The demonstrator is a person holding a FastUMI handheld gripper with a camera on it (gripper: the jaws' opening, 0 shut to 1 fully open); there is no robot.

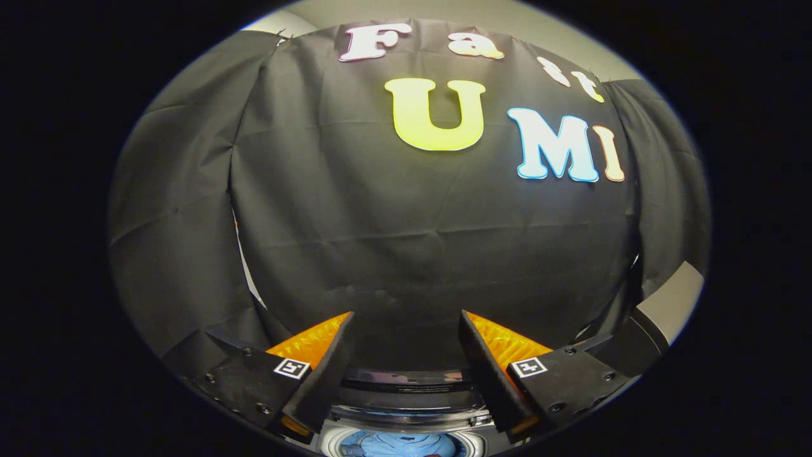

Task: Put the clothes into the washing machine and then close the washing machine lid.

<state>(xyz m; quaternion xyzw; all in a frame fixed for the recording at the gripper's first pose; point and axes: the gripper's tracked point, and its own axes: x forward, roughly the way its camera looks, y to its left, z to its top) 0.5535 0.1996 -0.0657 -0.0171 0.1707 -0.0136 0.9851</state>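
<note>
With the gripper held released and empty above the washing machine at six o'clock, blue clothes inside, the lid could be missed.

Booth backdrop, dim light

Creased black cloth wall is hanging in draped panels, seams showing; a pale plain wall is peeking above it.

Staged booth, not a home: black cloth walls all round, pale wall behind. Washer below, apparently top-loading, blue clothes inside.
</note>
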